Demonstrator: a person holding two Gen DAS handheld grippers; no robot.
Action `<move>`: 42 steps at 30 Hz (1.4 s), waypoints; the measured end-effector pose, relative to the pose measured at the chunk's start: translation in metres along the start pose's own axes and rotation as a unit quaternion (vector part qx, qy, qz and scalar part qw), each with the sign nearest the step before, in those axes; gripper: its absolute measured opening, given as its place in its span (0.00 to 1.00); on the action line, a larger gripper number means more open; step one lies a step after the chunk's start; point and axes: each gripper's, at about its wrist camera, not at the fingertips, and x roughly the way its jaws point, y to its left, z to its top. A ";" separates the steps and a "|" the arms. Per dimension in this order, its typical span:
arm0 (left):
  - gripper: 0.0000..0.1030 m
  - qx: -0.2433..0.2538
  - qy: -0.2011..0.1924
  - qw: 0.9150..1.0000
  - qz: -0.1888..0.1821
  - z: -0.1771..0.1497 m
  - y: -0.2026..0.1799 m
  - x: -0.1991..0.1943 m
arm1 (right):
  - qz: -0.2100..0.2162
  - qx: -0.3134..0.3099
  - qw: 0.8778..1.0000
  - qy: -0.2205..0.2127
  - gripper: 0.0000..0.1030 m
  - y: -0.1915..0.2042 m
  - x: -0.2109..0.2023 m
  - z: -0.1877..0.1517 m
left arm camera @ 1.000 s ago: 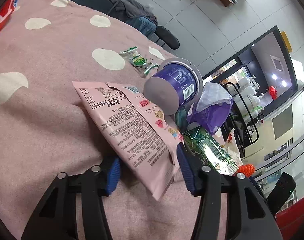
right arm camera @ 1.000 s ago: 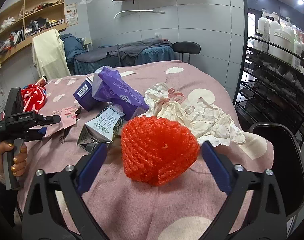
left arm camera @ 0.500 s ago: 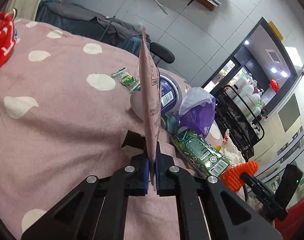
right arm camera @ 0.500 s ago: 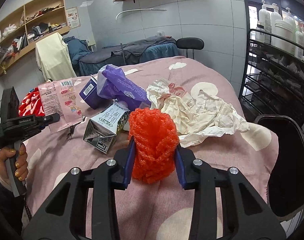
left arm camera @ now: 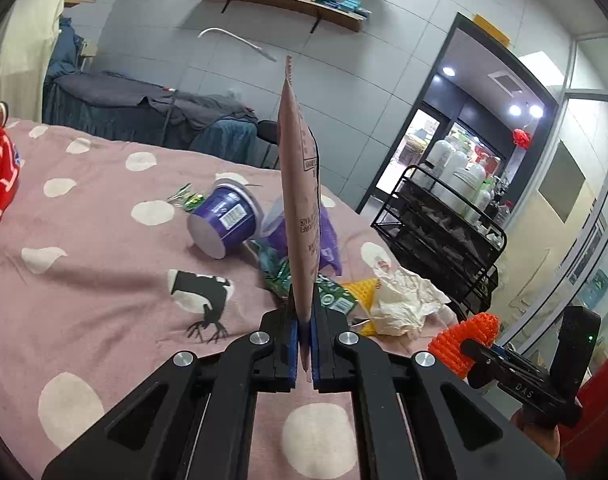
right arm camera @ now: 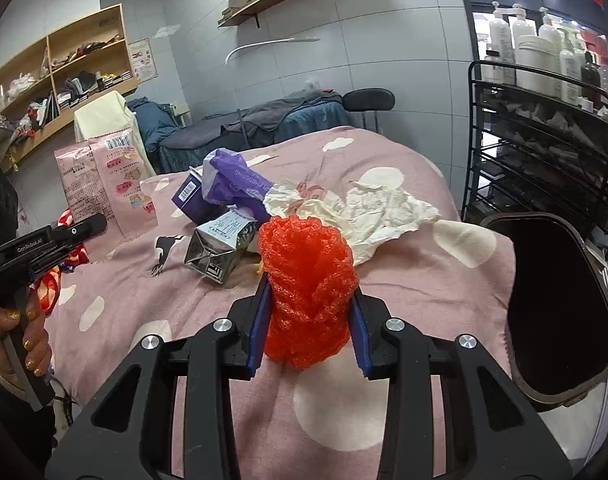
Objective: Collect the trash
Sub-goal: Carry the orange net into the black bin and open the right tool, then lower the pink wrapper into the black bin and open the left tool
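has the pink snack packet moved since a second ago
Yes. The pink snack packet lay flat beside the purple cup; now it stands lifted, pinched in the left gripper.

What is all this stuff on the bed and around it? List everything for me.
Snack bag: 1, pink, held upright in the left gripper.
Foam net: 1, red, squeezed in the right gripper.
Cup: 1, purple, on its side on the bed.
Plastic bag: 1, purple, beside the cup.
Carton: 1, silver and green, crushed, mid-bed.
Paper: 1 wad, white, right of the carton.
Bedspread: 1, pink with white dots.
Bin: 1, black, right of the bed.
Rack: 1, black wire, with bottles.
Left gripper: shut.
Right gripper: shut.
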 end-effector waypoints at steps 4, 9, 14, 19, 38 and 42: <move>0.05 0.022 0.005 0.999 -0.039 -0.002 -0.030 0.007 | -0.034 0.016 0.999 -0.022 0.35 -0.025 -0.023 0.000; 0.05 0.069 0.023 0.993 -0.091 -0.006 -0.079 0.029 | -0.092 0.050 0.994 -0.042 0.35 -0.067 -0.040 0.002; 0.05 0.109 0.044 0.984 -0.134 -0.013 -0.117 0.054 | -0.161 0.071 0.984 -0.036 0.35 -0.110 -0.041 0.001; 0.05 0.143 0.067 0.974 -0.164 -0.022 -0.149 0.078 | -0.211 0.103 0.972 0.005 0.36 -0.160 -0.018 -0.005; 0.05 0.185 0.156 0.947 -0.210 -0.052 -0.209 0.135 | -0.277 0.146 0.932 0.183 0.73 -0.247 0.070 -0.043; 0.05 0.195 0.164 0.944 -0.211 -0.054 -0.217 0.141 | -0.276 0.147 0.936 0.163 0.76 -0.244 0.059 -0.044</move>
